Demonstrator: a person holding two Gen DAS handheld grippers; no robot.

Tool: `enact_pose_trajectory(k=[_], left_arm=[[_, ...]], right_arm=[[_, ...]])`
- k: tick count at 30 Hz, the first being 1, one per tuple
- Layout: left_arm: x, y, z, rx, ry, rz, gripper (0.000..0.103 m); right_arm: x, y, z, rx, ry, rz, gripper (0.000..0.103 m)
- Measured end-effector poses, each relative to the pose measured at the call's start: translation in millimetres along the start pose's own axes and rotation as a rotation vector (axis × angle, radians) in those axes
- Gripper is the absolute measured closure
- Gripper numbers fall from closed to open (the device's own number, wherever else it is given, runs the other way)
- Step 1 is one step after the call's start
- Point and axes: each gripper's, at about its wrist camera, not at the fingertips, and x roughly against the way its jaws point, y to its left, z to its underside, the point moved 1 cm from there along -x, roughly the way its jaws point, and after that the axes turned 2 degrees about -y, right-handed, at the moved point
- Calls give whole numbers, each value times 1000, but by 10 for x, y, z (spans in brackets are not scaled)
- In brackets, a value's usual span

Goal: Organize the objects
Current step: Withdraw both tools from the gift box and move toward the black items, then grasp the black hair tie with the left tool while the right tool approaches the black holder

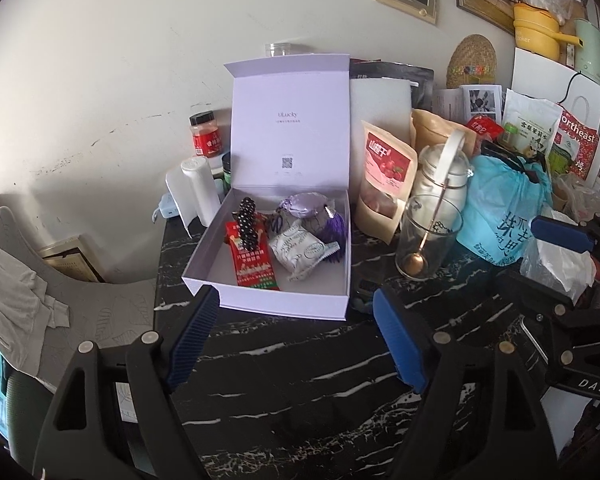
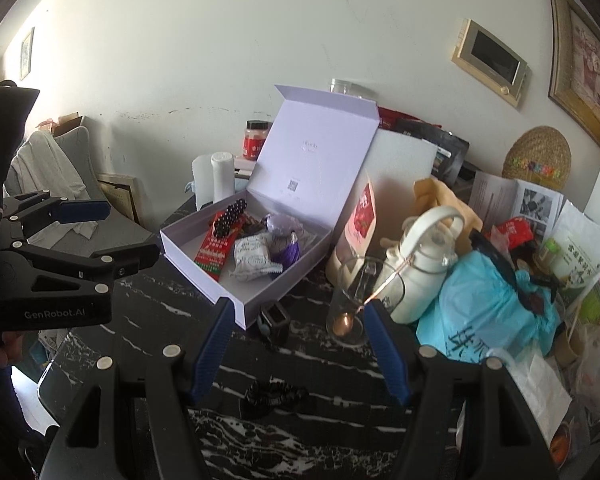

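An open lavender box (image 1: 284, 304) (image 2: 204, 284) stands on the black marbled table (image 1: 300, 392), its lid upright. Inside lie a red snack packet (image 1: 254, 264) (image 2: 212, 254), a black dotted hair clip (image 1: 247, 220), a white wrapped packet (image 1: 300, 252) (image 2: 254, 260) and a purple tassel (image 1: 334, 232). My left gripper (image 1: 298, 336) is open and empty just before the box's front wall. My right gripper (image 2: 298, 320) is open at the box's near corner. A black scrunchie (image 2: 276, 394) and a small black object (image 2: 274, 318) lie on the table between its fingers.
Right of the box stand a glass with a spoon (image 1: 428, 236) (image 2: 364, 300), a white kettle (image 2: 420, 256), a red-labelled pouch (image 1: 384, 176) and a blue plastic bag (image 1: 500, 208) (image 2: 488, 300) amid packets. A white bottle (image 1: 200, 188) and red jar (image 1: 206, 136) stand left of it.
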Motion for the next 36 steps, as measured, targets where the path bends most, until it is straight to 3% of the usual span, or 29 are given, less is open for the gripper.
enact_pose_trajectory(k=[17, 36], left_arm=[[-420, -258, 553, 24, 81, 94, 25], [-1192, -781, 888, -30, 211, 235, 25]], right_arm=[[-224, -75, 597, -34, 78, -44, 35], [-756, -360, 1013, -55, 190, -92, 35]])
